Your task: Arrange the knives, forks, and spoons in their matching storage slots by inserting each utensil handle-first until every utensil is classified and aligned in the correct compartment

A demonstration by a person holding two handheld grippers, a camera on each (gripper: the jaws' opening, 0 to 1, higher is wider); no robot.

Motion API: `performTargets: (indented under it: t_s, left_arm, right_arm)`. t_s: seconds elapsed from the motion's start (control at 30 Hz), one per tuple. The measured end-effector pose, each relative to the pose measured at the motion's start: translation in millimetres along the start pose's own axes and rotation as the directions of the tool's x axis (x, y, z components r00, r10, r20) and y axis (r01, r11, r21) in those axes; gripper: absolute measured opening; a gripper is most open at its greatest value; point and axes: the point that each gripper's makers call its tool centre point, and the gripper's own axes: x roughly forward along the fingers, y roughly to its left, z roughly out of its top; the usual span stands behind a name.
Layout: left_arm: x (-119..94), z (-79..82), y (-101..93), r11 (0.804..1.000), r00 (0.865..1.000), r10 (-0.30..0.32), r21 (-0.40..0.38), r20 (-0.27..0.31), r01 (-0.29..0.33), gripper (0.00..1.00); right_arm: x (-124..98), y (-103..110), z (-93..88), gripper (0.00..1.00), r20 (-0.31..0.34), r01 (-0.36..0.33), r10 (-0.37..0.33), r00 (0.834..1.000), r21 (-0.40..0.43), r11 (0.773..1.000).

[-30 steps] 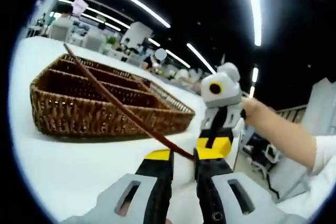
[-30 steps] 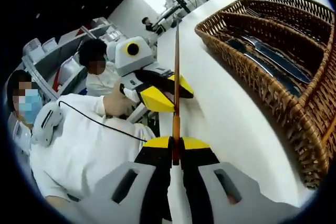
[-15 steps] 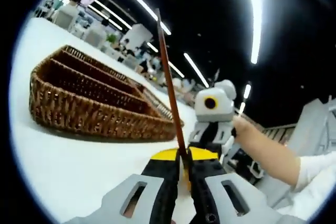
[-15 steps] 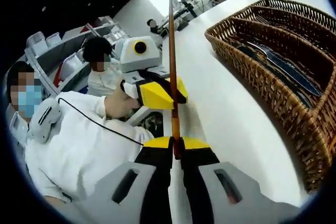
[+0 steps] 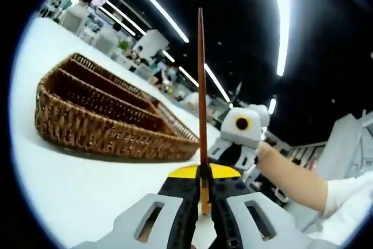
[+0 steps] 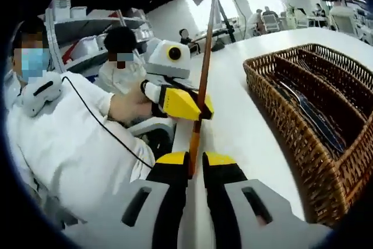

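A thin brown stick rises straight out of my left gripper, which is shut on its lower end. In the right gripper view the same stick slants upward, and the left gripper's yellow jaws clamp it halfway along. My right gripper is open, its jaws slightly apart on either side of the stick's orange end. A brown wicker basket with long compartments sits on the white table. The basket holds knives in one slot.
A person in white holds both grippers at the table's edge; a hand shows on the right. Another person sits behind. Bare white tabletop lies between the grippers and the basket.
The left gripper closed on the stick, which swung upright in its view. The right gripper's jaws have now parted from the stick's end. Both views shifted.
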Motion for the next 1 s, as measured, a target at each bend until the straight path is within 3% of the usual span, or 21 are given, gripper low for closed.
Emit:
performTargets:
  t_s: [0.23, 0.7, 1.0]
  left_arm:
    - [-0.3, 5.1, -5.8, 1.0, 1.0, -0.013, 0.012, 0.015, 0.013, 0.03]
    - [-0.2, 4.1, -3.9, 1.0, 0.999, -0.017, 0.001, 0.028, 0.017, 0.03]
    - [-0.4, 2.6, -5.0, 1.0, 0.999, -0.022, 0.004, 0.031, 0.022, 0.03]
  right_arm:
    - [3.1, -2.0, -6.5, 0.15, -0.015, 0.002, -0.001, 1.0, 0.04, 0.999]
    - [5.4, -3.0, 4.8, 0.13, 0.075, -0.011, 0.003, 0.997, 0.107, 0.994]
    - [9.2, 2.1, 4.2, 0.1, 0.058, -0.029, 0.021, 0.998, 0.14, 0.99]
